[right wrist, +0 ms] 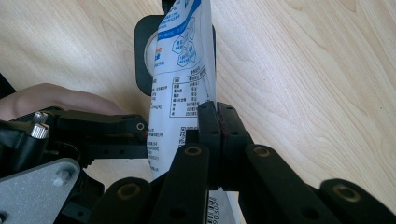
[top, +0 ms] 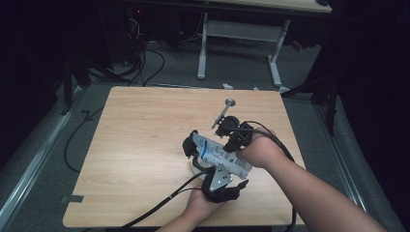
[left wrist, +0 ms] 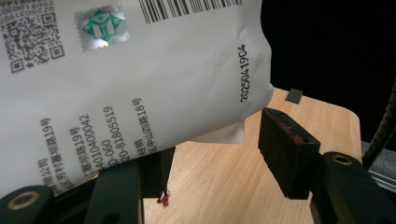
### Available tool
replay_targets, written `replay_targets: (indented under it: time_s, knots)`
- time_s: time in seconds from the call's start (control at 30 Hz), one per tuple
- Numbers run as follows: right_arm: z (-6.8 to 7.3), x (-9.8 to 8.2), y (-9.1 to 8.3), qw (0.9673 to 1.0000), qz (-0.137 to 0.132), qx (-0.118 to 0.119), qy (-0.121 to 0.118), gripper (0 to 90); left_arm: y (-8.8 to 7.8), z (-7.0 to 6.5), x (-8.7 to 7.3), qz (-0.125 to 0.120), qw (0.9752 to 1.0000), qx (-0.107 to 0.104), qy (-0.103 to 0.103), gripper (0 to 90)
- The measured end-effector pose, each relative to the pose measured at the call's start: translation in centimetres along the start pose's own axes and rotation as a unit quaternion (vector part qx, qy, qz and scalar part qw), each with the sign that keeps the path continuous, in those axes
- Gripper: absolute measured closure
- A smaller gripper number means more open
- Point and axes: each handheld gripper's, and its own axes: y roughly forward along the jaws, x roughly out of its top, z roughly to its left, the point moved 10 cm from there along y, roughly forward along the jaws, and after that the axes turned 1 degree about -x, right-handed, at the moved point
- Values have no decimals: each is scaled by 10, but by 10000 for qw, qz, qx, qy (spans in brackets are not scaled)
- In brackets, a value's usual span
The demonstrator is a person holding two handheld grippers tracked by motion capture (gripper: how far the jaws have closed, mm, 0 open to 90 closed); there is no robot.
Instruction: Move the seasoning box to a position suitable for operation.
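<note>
Right gripper (right wrist: 218, 122) pinched tight on edge of white printed plastic bag (top: 221, 154). Left gripper (left wrist: 215, 158) jaws apart, bag sagging between, above pale wooden table (top: 140, 140).

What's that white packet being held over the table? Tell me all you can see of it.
The packet is a soft white pouch, plastic by its look, with a blue band, small printed text, a table of figures, a barcode, QR codes, a green seal and a stamped date. It is held up off the wooden table, slanted. The right gripper pinches one edge with shut jaws. The left gripper has it between its open jaws, against one of them.
</note>
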Motion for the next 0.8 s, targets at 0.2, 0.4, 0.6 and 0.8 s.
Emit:
replay_targets:
  time_s: [0.2,0.4,0.6,0.8]
  knots:
    - [0,0,-1,10000,6,-12,-9,900,0,0,1,-17,10000,2,-1,468]
    - [0,1,-2,10000,-1,-13,-11,900,0,0,2,-32,10000,2,-2,468]
    - [0,0,-3,10000,10,-34,-4,900,0,-1,3,-43,10000,0,6,467]
    - [-1,1,-3,10000,6,-38,-16,900,0,-1,4,-44,10000,2,21,467]
